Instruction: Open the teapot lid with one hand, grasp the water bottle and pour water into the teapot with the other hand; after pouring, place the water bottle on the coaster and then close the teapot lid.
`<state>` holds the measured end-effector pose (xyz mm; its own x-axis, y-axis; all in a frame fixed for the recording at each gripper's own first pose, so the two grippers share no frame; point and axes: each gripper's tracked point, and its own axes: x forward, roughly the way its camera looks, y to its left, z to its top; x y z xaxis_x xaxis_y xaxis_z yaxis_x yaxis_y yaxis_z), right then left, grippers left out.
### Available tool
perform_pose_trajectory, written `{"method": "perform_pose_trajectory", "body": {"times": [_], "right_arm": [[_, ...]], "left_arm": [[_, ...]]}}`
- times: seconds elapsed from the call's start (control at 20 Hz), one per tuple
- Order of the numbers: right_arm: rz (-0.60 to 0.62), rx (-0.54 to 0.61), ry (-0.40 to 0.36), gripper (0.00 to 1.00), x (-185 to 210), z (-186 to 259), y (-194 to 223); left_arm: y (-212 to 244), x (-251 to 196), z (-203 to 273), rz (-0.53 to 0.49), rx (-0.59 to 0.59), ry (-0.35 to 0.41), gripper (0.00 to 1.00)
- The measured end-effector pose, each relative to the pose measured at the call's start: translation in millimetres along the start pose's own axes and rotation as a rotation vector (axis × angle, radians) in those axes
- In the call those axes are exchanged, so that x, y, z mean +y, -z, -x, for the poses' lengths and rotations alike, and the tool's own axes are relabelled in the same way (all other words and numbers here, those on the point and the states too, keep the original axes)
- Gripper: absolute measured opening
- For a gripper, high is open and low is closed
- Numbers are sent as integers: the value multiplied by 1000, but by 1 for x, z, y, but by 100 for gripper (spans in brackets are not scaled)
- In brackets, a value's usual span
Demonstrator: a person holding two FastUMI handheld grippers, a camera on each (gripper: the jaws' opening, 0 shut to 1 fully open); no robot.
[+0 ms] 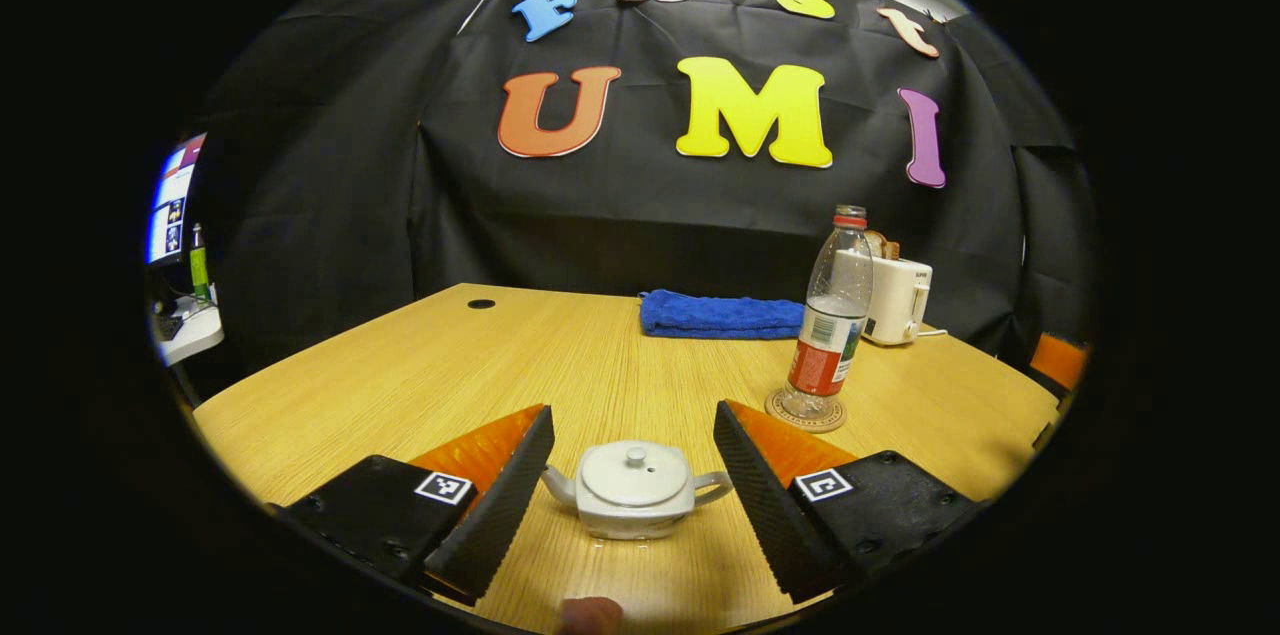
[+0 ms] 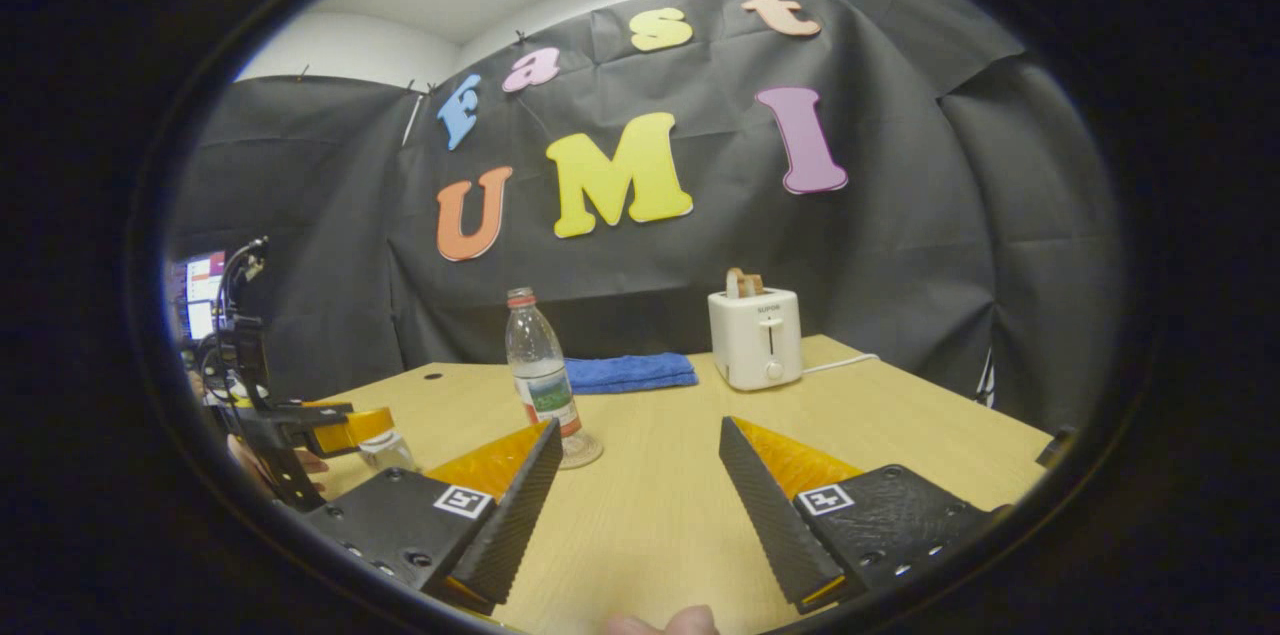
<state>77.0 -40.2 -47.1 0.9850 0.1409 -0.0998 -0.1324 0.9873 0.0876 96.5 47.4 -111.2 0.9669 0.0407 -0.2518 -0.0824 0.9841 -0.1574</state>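
In the left gripper view, the left gripper [image 1: 632,475] sits low in the frame with its two fingers spread wide apart. The white teapot [image 1: 634,493] stands on the wooden table [image 1: 560,355] in the gap between them, touching neither. Its lid [image 1: 634,472] is in place on top, the spout points to the left of the frame and the handle to the right.

Right of centre in that view, the water bottle [image 1: 828,330] stands upright on a round coaster [image 1: 806,412]. It is uncapped and partly filled. Behind it a white toaster [image 1: 897,300] stands near the table's far edge, and a folded blue towel [image 1: 720,313] lies to the left of the toaster. A monitor [image 1: 172,200] glows at the far left edge of the frame.

The right gripper view looks from a different angle. The right gripper [image 2: 640,485] has its fingers held apart over bare tabletop, with nothing between them. Here the water bottle [image 2: 545,390] stands left of centre, its base partly hidden behind the near finger, so the coaster cannot be made out clearly. The toaster [image 2: 756,337] stands to the right of centre with something in its slot, and the blue towel [image 2: 628,371] lies between bottle and toaster. At the lower left of this frame, the left gripper [image 2: 345,427] appears from the side, and a hand [image 2: 262,460] grips it.
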Motion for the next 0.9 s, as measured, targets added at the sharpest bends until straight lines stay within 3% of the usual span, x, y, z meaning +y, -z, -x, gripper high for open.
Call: {"method": "perform_pose_trajectory", "body": {"times": [0.15,0.3,0.4,0.45,0.5,0.6,0.9], "right_arm": [[-7,19,32,92,-2,1,4],[14,14,70,96,-3,8,-3],[20,-14,71,94,6,18,-16],[30,-34,72,92,9,22,-22],[46,-54,73,92,13,26,-28],[73,-95,83,96,21,37,-39],[139,-174,97,92,42,66,-62]], "left_arm": [[-40,10,22,-17,-81,-48,100],[-83,10,53,-56,-162,-89,100],[-105,-9,76,-44,-223,-65,100],[-112,-22,86,-39,-253,-41,95],[-114,-34,94,-35,-282,-24,100],[-113,-53,107,-36,-317,4,100],[-98,-81,126,-95,-301,60,100]]}}
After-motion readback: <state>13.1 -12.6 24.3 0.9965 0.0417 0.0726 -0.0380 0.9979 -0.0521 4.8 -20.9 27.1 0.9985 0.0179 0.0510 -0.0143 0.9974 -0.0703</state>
